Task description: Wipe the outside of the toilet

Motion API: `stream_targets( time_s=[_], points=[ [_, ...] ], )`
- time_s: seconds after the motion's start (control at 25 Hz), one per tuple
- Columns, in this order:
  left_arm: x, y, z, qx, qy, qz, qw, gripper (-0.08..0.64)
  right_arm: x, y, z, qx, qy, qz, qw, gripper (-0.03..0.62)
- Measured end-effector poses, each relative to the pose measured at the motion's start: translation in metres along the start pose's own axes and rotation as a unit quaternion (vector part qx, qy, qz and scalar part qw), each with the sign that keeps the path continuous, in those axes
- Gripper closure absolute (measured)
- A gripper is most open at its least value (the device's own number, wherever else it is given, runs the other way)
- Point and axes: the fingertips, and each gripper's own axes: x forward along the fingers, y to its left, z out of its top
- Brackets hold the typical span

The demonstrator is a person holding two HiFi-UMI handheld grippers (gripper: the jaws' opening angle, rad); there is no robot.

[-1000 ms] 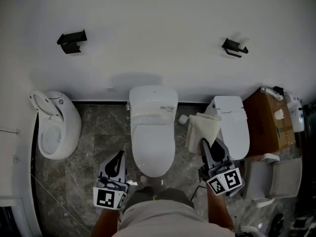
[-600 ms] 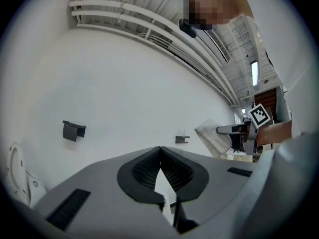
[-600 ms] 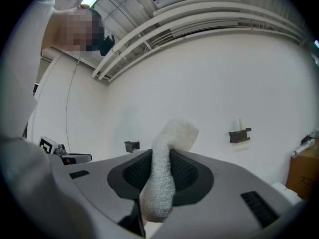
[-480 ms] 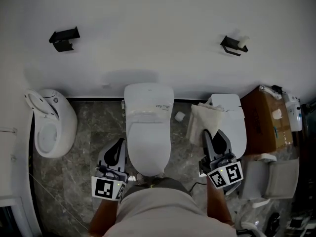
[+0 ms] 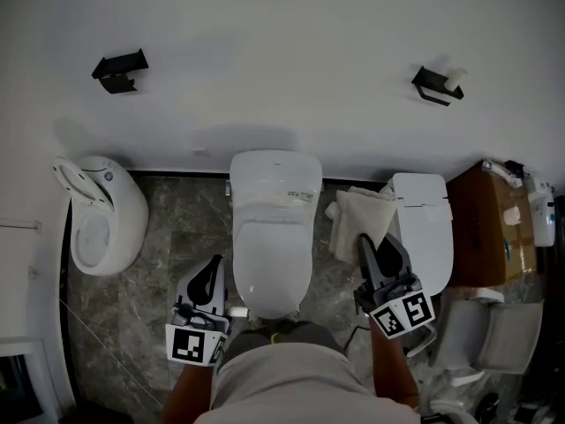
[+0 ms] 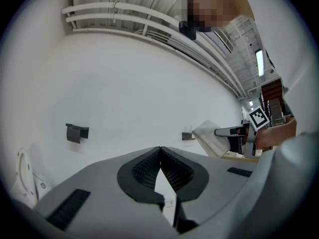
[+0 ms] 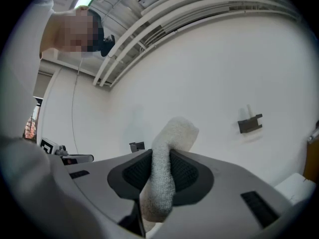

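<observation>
The right tool is pinching a folded cloth, holding it off the toilet at its three o'clock; the left tool is pressing its jaws together on nothing, hanging at the toilet's eight o'clock; wiping is apparently not yet starting; next, the cloth is needing contact with the toilet's side.

White wall meets dark marbled floor; cardboard box at right.
</observation>
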Motion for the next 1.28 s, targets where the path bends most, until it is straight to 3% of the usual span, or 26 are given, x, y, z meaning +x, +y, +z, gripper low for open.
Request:
stream_targets(
  time_s=[0.32,0.6,0.92,1.28],
  points=[
    [0.050,-0.001,-0.074,-0.025,0.032,0.005,0.9992,0.542,0.055,-0.033,-0.100,0.024,0.052,0.031,0.998,0.476],
    [0.078,0.021,-0.154,-0.045,0.054,0.016,0.9974,0.543,0.105,-0.043,-0.183,0.055,0.054,0.066,0.995,0.476],
    [0.099,0.023,-0.231,-0.056,0.076,0.012,0.9955,0.543,0.143,-0.047,-0.276,0.052,0.068,0.106,0.991,0.476],
    [0.114,0.042,-0.293,-0.061,0.093,0.028,0.9934,0.542,0.187,-0.043,-0.372,0.022,0.088,0.151,0.984,0.476]
  ],
)
